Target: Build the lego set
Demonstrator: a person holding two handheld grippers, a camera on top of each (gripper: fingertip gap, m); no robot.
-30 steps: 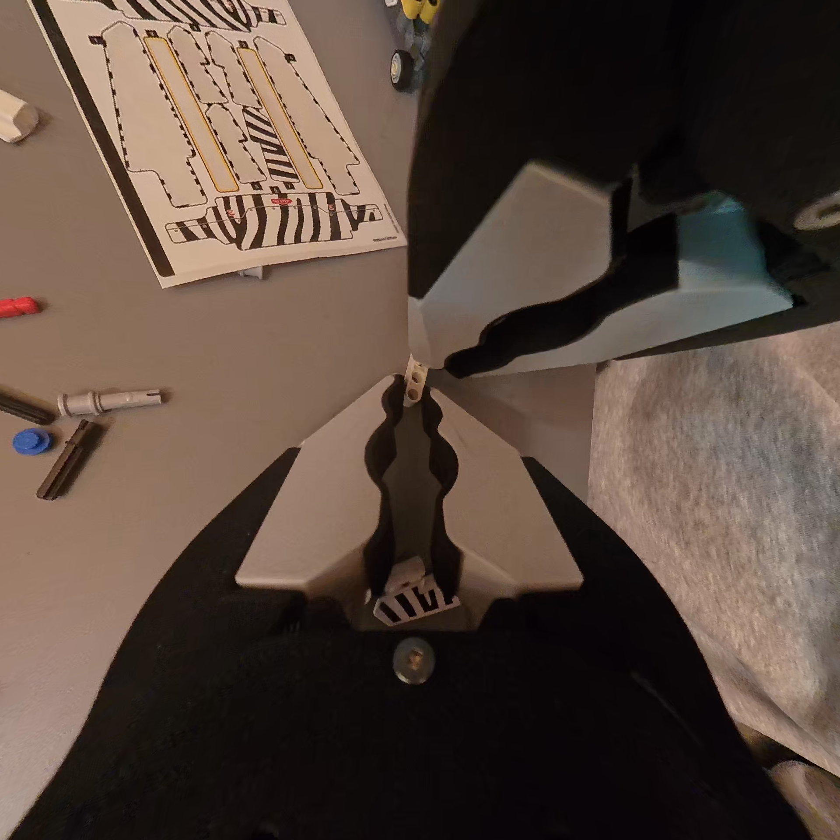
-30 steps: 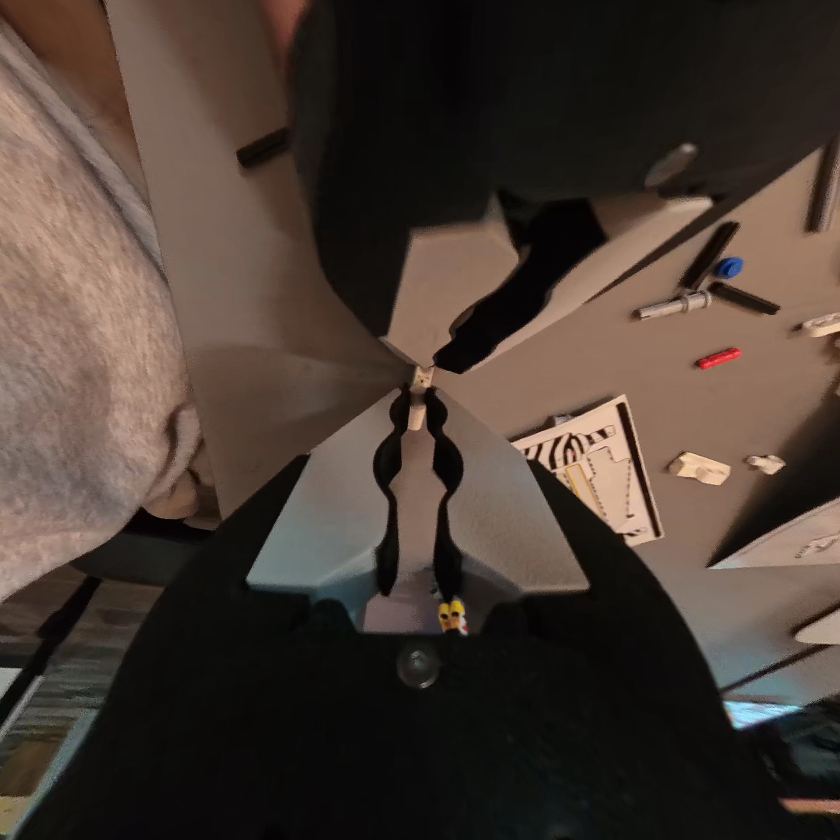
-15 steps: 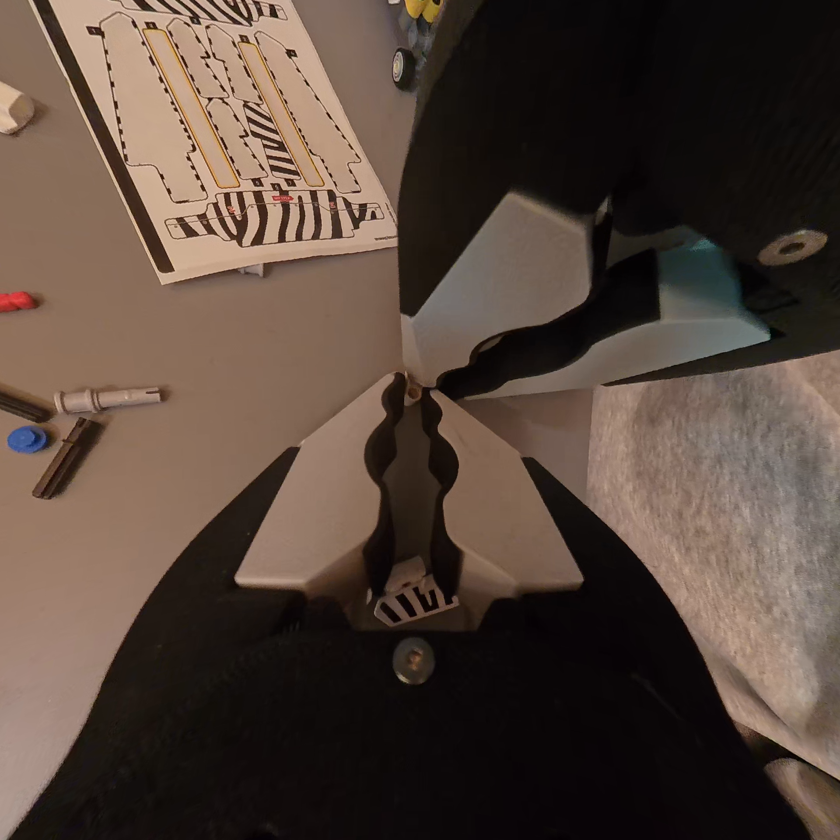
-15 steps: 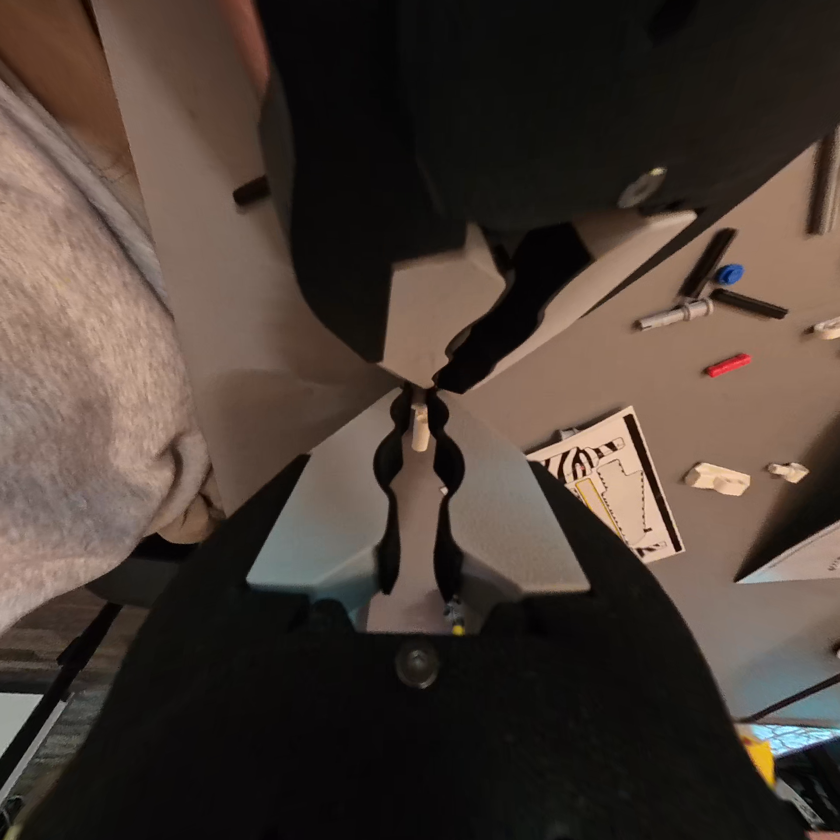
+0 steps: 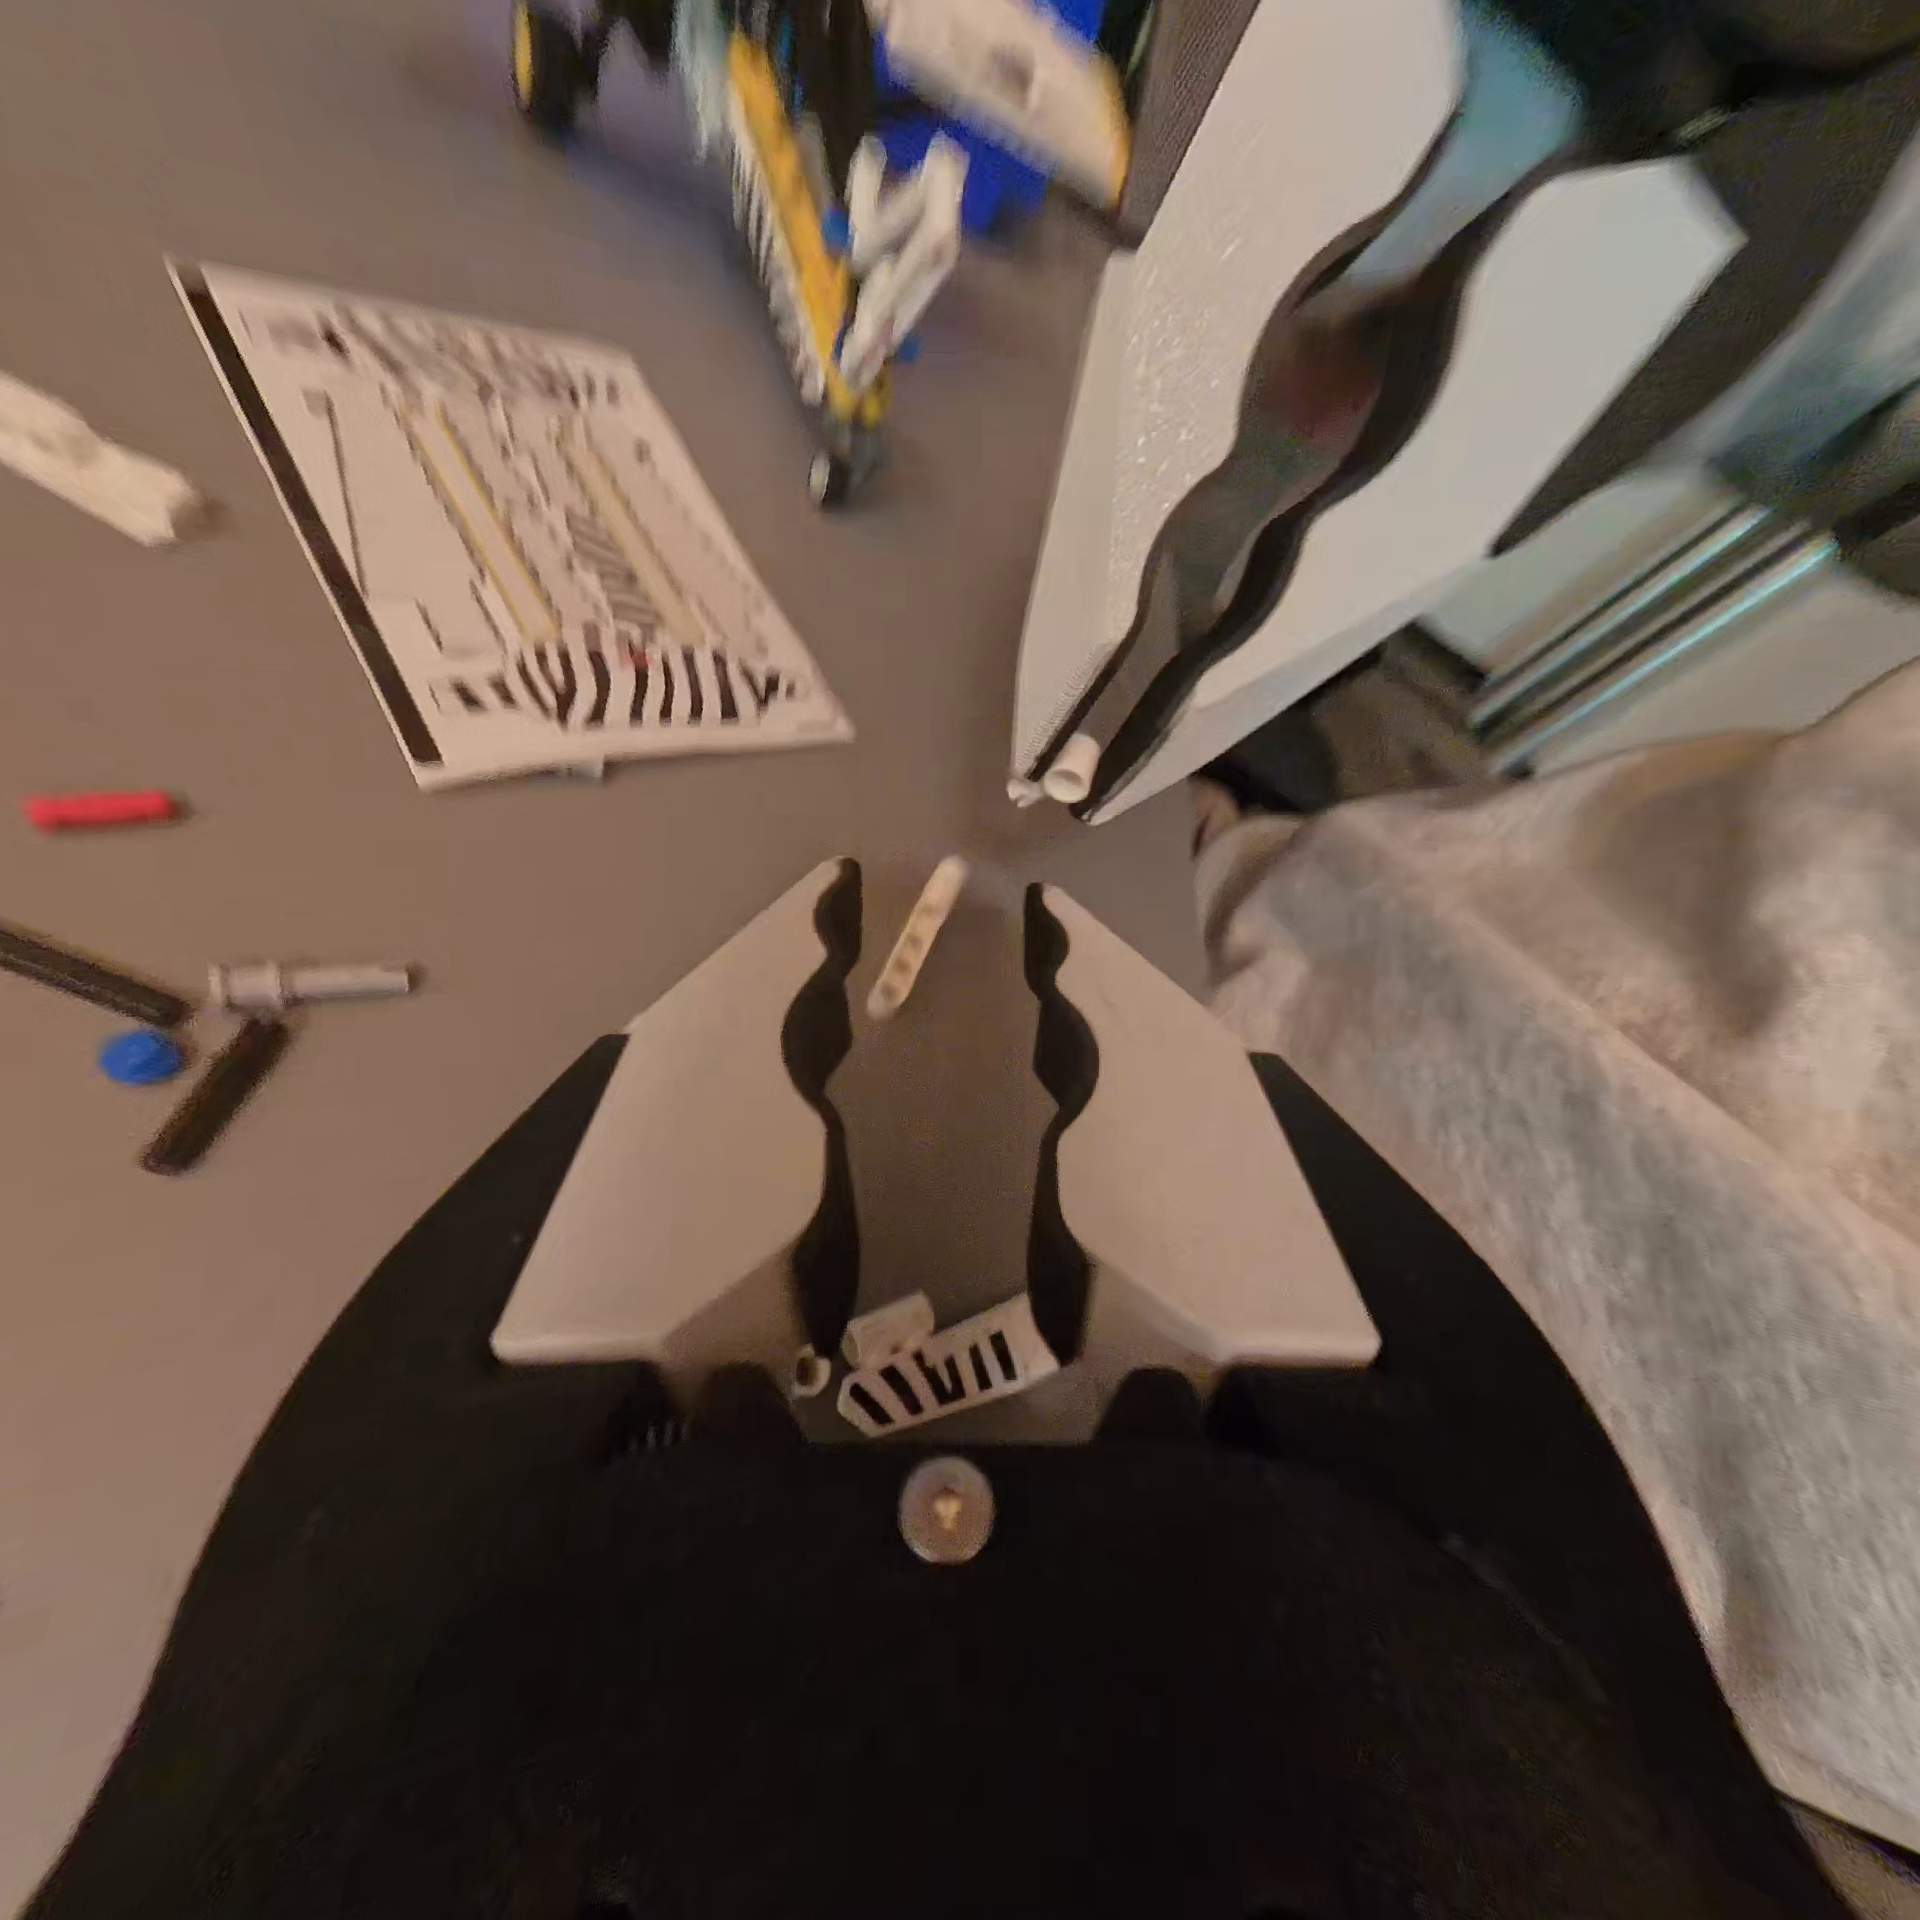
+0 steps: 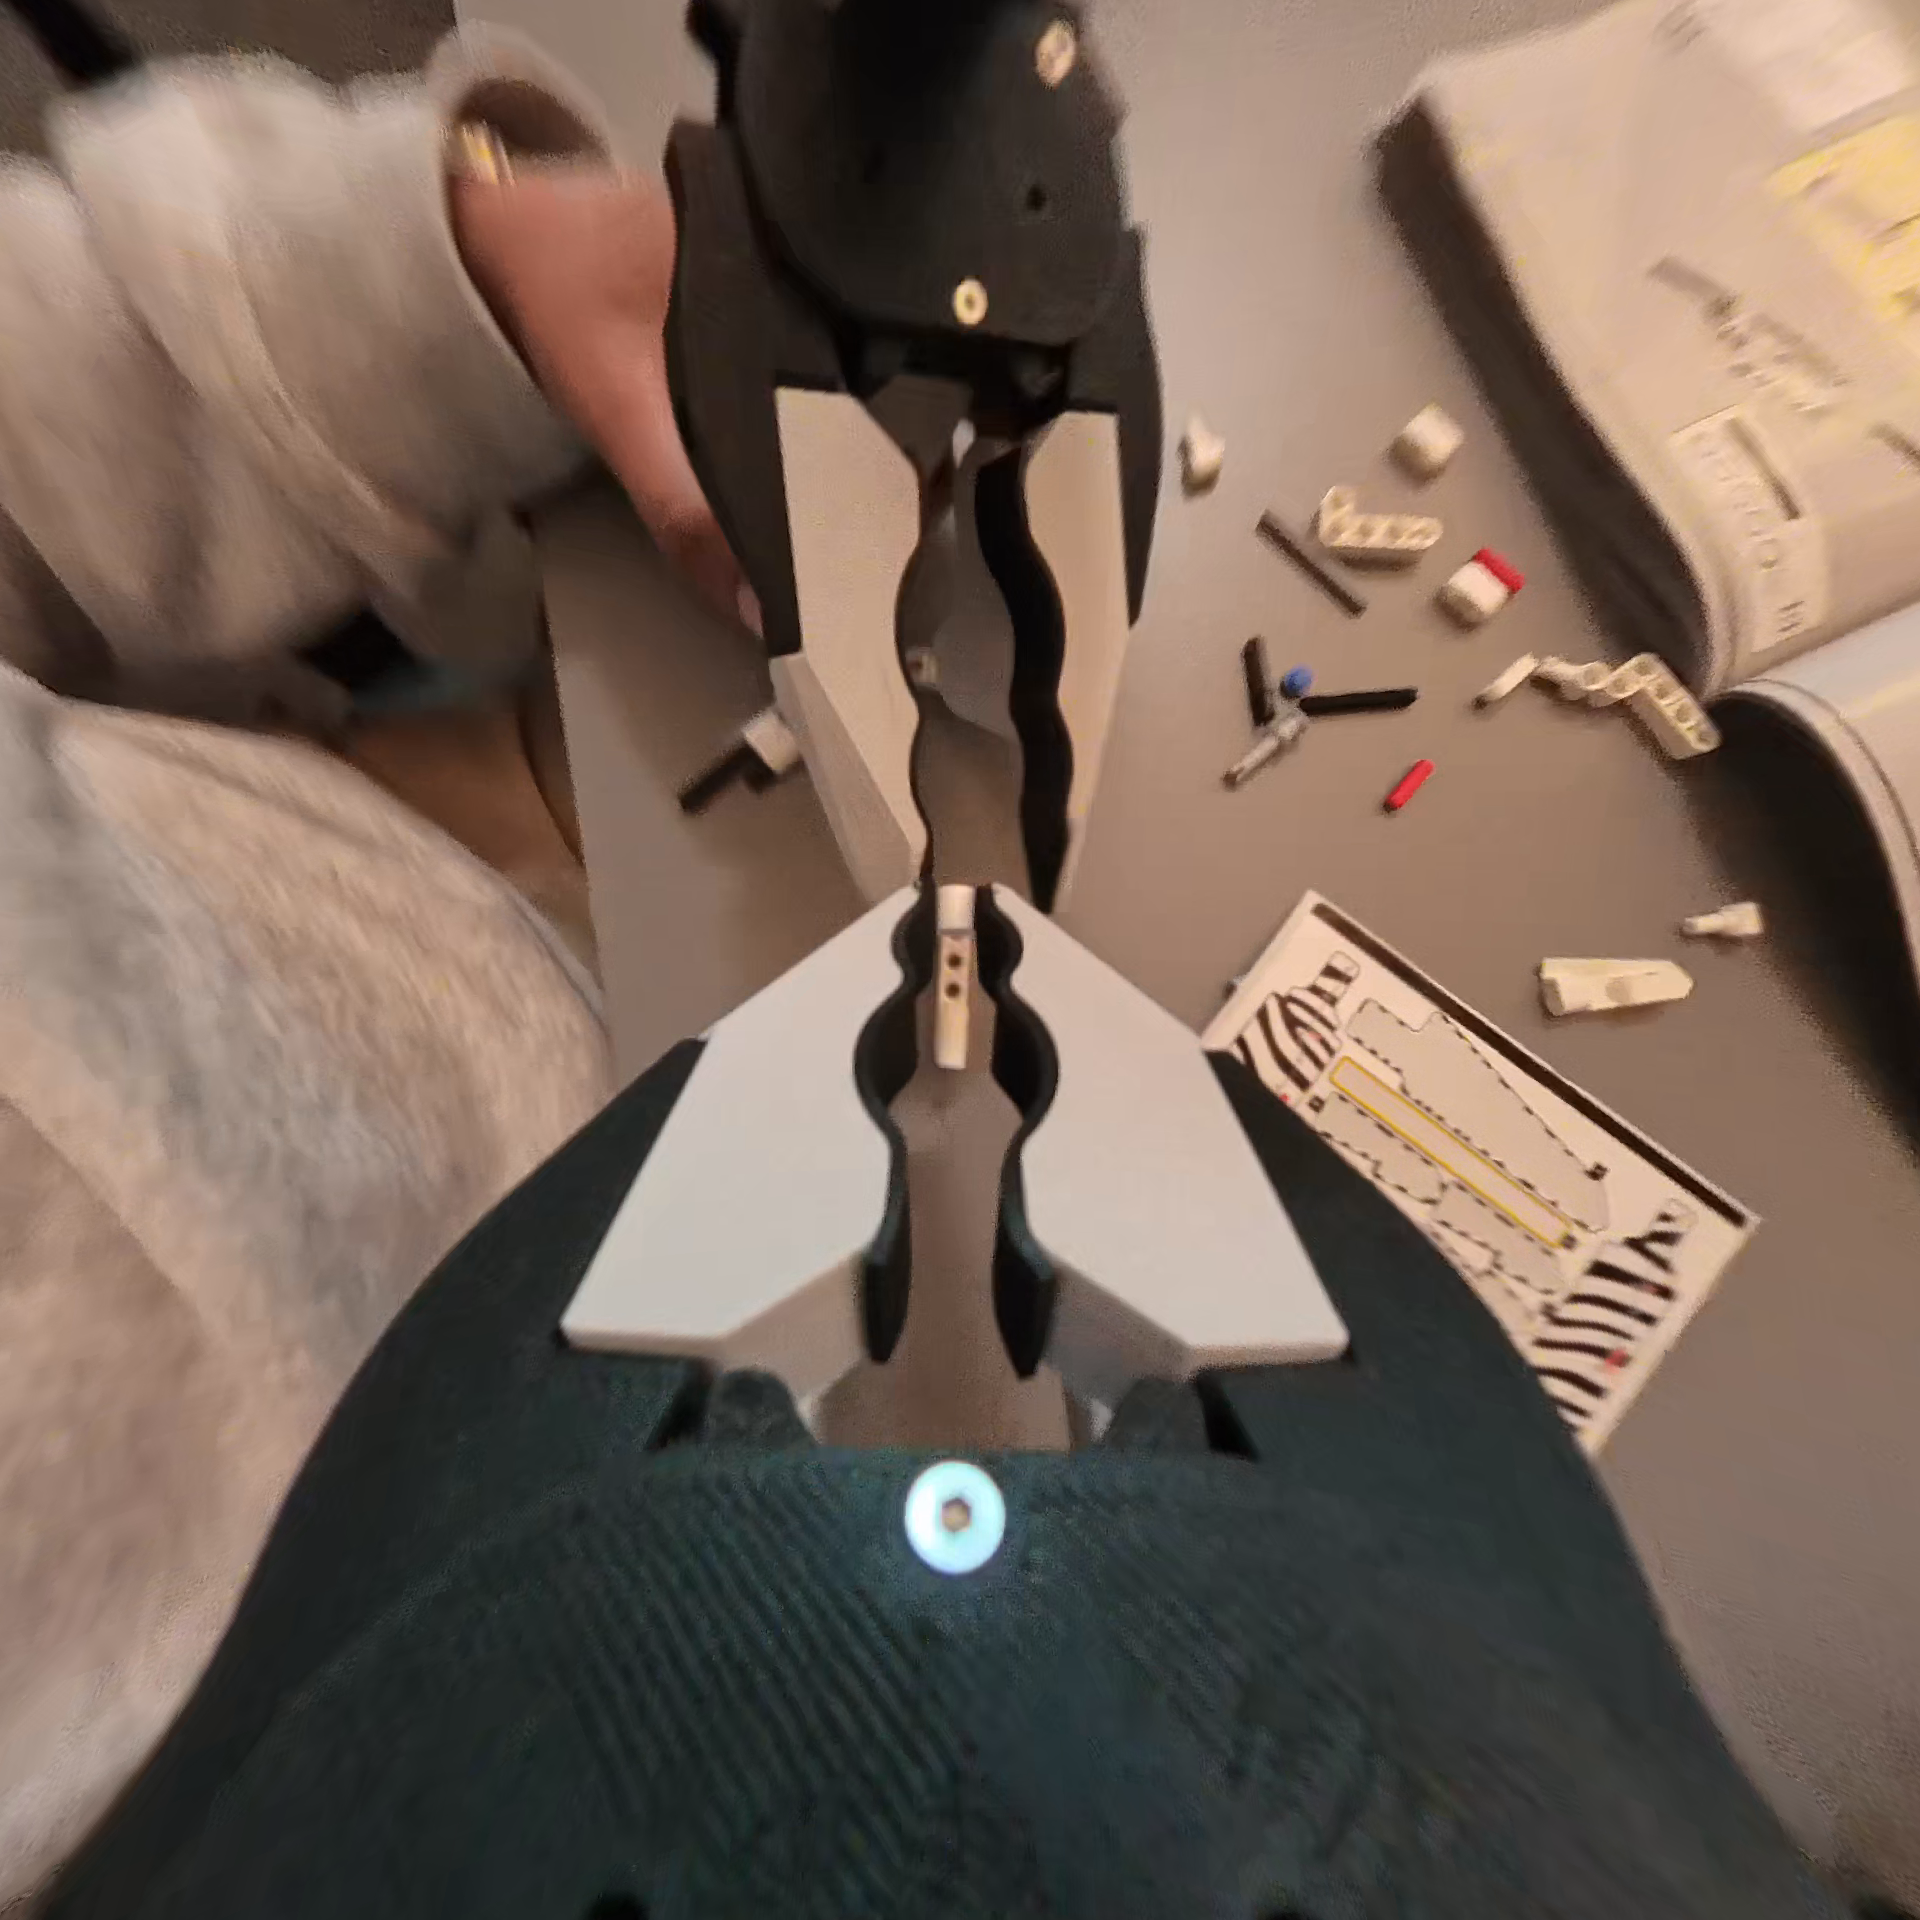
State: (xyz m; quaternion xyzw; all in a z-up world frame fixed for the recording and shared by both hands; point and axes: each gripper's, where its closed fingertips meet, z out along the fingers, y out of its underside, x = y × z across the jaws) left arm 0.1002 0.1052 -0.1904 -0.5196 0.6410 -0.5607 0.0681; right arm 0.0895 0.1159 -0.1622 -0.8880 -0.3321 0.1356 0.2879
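Left wrist view shows the left gripper [image 5: 940, 873] with its two pale fingers spread wide, gripping nothing. A loose white beam [image 5: 914, 935] with a row of holes sits tilted in the gap near the tips, touching neither finger; whether it lies on the grey table [image 5: 312, 1299] or is in the air cannot be told. Just beyond the tips, toward the upper right of the frame, the right gripper [image 5: 1060, 790] reaches in with its fingers pinched together on a small white piece [image 5: 1070, 774], of which only the round end pokes out. In the right wrist view the right gripper [image 6: 954, 904] is clamped on that white piece [image 6: 954, 977], a short beam with holes held lengthwise between the black pads at the fingertips. The left gripper [image 6: 982, 888] points straight at it from the top of the frame, tips near tips, held by a hand [image 6: 623, 312] in a grey sleeve [image 6: 260, 312]. Farther out in the left wrist view, a sticker sheet [image 5: 520, 520] with zebra stripes lies at centre left, and a blurred yellow, blue and white lego model [image 5: 831, 208] stands at the top. A red piece [image 5: 99, 808], a grey pin [image 5: 312, 979], a blue round piece [image 5: 140, 1058] and a black axle [image 5: 213, 1091] are scattered along the left edge. An open booklet [image 6: 1662, 312] fills the upper right of the right wrist view.
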